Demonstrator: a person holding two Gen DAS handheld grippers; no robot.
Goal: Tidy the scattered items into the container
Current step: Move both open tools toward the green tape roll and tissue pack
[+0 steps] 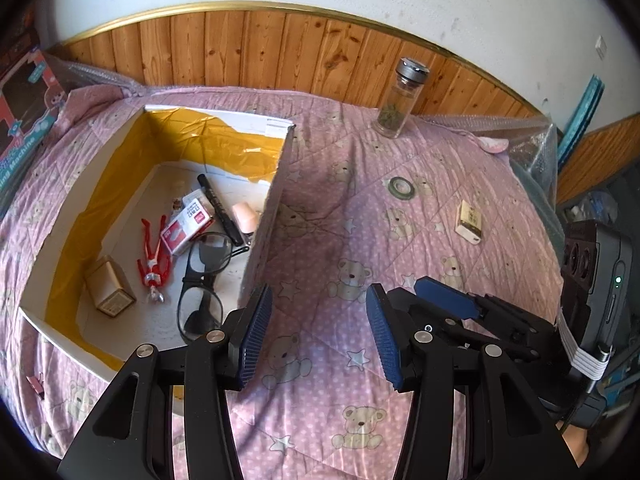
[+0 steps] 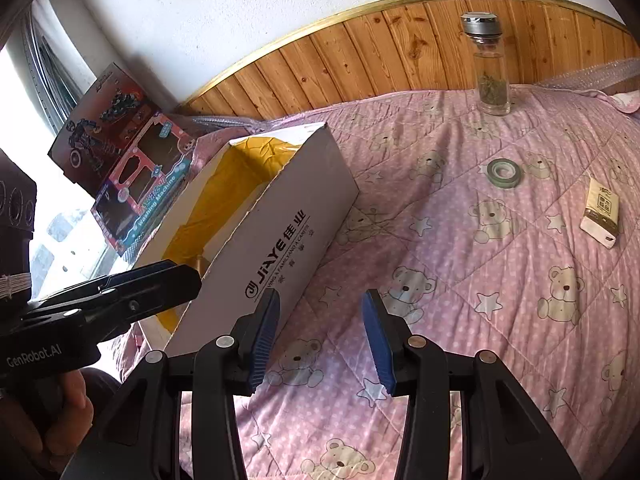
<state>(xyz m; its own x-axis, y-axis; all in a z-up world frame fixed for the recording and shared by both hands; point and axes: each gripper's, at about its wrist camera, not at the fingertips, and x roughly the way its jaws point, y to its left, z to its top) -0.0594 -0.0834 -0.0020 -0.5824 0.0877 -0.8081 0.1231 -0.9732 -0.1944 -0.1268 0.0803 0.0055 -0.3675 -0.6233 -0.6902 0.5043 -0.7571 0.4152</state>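
A white cardboard box (image 1: 267, 216) with yellow lining lies on the pink bear quilt; it also shows in the right wrist view (image 2: 280, 216). Inside are glasses (image 1: 204, 280), a red toy figure (image 1: 152, 256), a black marker (image 1: 220, 208), a red-white pack (image 1: 186, 230) and a small tan box (image 1: 110, 286). Out on the quilt are a tape roll (image 1: 401, 187) (image 2: 503, 172), a small cream packet (image 1: 469, 222) (image 2: 601, 213) and a glass jar (image 1: 396, 100) (image 2: 490, 68). My left gripper (image 1: 320, 332) is open and empty beside the box's right wall. My right gripper (image 2: 322, 340) is open and empty over the quilt.
A wooden wainscot (image 1: 280, 48) runs behind the bed. Toy boxes (image 2: 132, 184) lean at the far left by the window. A small pink clip (image 1: 35, 384) lies on the quilt left of the box. Bubble wrap (image 1: 532, 148) lies at the right edge.
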